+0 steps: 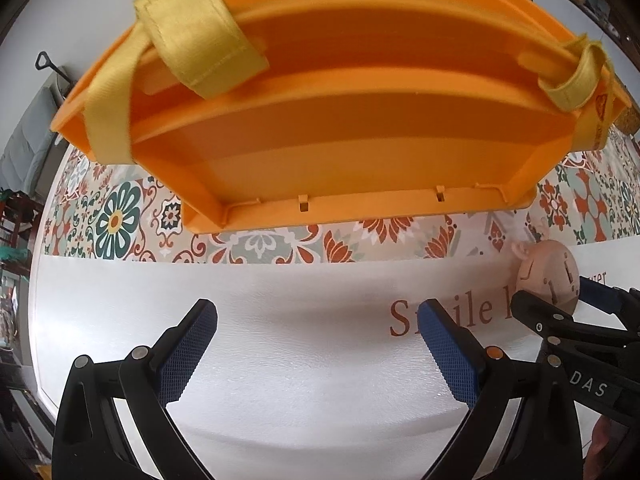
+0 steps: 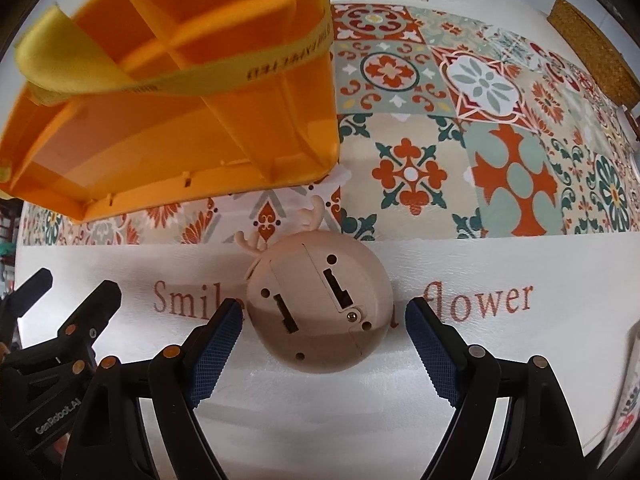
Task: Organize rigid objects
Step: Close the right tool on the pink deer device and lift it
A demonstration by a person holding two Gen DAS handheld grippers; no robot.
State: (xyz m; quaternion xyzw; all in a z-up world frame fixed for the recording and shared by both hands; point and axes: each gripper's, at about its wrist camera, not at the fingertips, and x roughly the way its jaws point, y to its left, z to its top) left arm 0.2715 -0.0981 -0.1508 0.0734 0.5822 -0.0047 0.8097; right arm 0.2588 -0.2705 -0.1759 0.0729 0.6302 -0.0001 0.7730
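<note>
An orange plastic organizer box (image 1: 340, 132) with inner dividers and yellow straps (image 1: 200, 36) stands on the patterned tablecloth ahead of my left gripper (image 1: 320, 348), which is open and empty over the white cloth. The box also shows at the upper left of the right wrist view (image 2: 160, 112). A round beige deer-shaped toy (image 2: 320, 304) with small antlers lies face down, back panel up. My right gripper (image 2: 324, 320) is open with its fingers on either side of the toy, the left pad close to it. The toy shows at the right of the left wrist view (image 1: 548, 272).
The tablecloth has a tile-patterned middle (image 2: 460, 120) and a white border with the words "Smile like a flower" (image 2: 480, 304). A woven mat (image 2: 592, 48) lies at the far right. A white printed object (image 2: 628, 400) is at the right edge.
</note>
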